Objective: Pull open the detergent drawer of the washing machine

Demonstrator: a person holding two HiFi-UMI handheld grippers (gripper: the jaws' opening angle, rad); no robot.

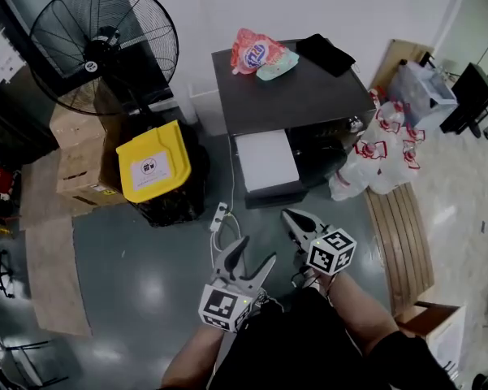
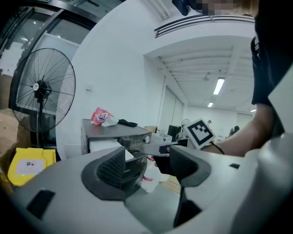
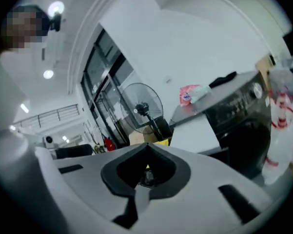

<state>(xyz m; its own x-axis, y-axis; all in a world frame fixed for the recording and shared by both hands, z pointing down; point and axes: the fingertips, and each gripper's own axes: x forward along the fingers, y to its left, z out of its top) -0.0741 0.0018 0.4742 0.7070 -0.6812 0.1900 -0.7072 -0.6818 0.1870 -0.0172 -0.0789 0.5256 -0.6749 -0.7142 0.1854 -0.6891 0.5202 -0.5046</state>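
The washing machine (image 1: 296, 96) has a dark grey top and stands ahead of me on the floor. A white block (image 1: 265, 159) juts out at its front left, beside the dark control panel (image 2: 131, 141) with a knob. My left gripper (image 1: 248, 266) is held low, well short of the machine, its jaws open and empty; the left gripper view shows the same gap (image 2: 148, 162). My right gripper (image 1: 291, 218) is a little nearer the machine, tilted, its jaws shut with nothing between them (image 3: 146, 155). Neither gripper touches the machine.
On the machine lie a pink packet (image 1: 256, 53) and a black cloth (image 1: 325, 53). A standing fan (image 1: 104, 43), cardboard boxes (image 1: 77, 157) and a yellow-lidded bin (image 1: 153, 162) are at the left. White bags (image 1: 377, 157) and a slatted bench (image 1: 402, 242) are at the right. A power strip (image 1: 219, 215) lies on the floor.
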